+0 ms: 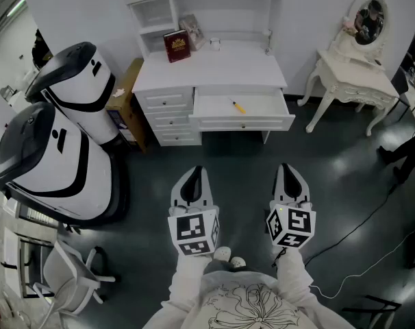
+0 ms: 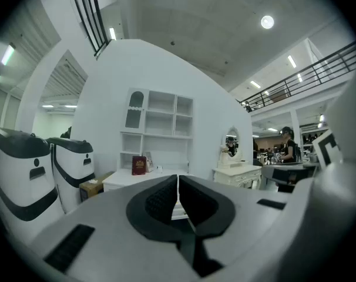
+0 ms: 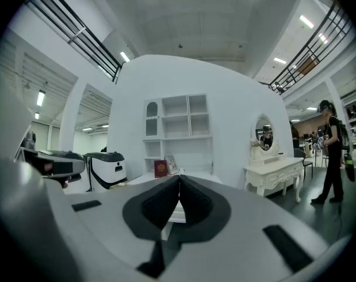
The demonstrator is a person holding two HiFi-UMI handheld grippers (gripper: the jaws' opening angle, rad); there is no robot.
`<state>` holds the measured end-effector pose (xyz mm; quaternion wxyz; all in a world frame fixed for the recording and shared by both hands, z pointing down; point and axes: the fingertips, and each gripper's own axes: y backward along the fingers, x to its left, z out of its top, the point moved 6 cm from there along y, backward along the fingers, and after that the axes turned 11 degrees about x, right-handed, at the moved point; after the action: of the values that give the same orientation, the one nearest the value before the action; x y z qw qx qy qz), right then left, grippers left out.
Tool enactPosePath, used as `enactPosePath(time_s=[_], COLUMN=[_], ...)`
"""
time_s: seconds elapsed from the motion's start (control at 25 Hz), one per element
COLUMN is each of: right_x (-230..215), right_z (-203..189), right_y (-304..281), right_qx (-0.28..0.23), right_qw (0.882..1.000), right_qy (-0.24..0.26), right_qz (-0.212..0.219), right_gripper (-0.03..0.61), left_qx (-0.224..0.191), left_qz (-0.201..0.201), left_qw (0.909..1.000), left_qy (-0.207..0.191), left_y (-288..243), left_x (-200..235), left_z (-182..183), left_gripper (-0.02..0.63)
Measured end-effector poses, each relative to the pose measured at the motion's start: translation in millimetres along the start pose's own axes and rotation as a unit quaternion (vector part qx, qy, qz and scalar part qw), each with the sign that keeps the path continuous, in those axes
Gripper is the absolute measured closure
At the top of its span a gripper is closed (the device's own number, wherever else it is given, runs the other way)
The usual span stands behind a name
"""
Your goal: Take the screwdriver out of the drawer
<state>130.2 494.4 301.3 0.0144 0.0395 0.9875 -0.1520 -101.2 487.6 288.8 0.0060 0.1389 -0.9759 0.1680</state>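
Head view: white desk [image 1: 214, 64] sits at upper centre of the frame, and its wide middle drawer [image 1: 243, 123] already stands pulled out. The screwdriver [image 1: 238, 106], yellow-handled, lies flat on the drawer floor slightly right of its middle, lying at a diagonal, with nothing touching it. A red book [image 1: 177, 45] leans at the back of the desktop, and a pale dressing table [image 1: 351, 74] stands at upper right. Left gripper [image 1: 197, 171] and right gripper [image 1: 285, 167] are both in the lower centre of the frame, side by side, pointed roughly level toward the desk and well apart from it, with bare dark floor between. Each gripper's own view shows its jaws pressed together at the tips with nothing between them, so both are closed and empty. Judgement on progress: the opening step looks done, since the drawer is out and the tool exposed. Not yet done: closing the gap to the desk, parting one set of jaws, reaching into the drawer, gripping the screwdriver and lifting it clear. The task is at its early stage.
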Motion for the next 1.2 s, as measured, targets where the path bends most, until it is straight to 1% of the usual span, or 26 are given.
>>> enactPosePath(time_s=[0.36, 0.68, 0.92, 1.2], right_x=[3.8, 10.5, 19.4, 22.9], right_z=[2.5, 4.5, -4.3, -8.5], right_y=[-16.2, -38.9, -50.2, -74.6], right_qx=[0.000, -0.009, 0.001, 0.021], right_qw=[1.000, 1.000, 1.000, 1.000], right_qy=[-0.004, -0.016, -0.023, -0.018], right_qz=[0.000, -0.015, -0.016, -0.010], right_gripper=[0.575, 0.574, 0.574, 0.574], left_qx=[-0.001, 0.001, 0.010, 0.030], left_qz=[-0.003, -0.008, -0.017, -0.019], left_qw=[1.0000, 1.0000, 0.9998, 0.9993], left_qy=[0.001, 0.001, 0.001, 0.008], left_y=[-13.9, -34.0, -46.0, -70.1], left_x=[8.6, 26.9, 38.1, 46.1], left_z=[5.1, 6.2, 0.5, -4.3], left_gripper=[0.603, 0.603, 0.603, 0.603])
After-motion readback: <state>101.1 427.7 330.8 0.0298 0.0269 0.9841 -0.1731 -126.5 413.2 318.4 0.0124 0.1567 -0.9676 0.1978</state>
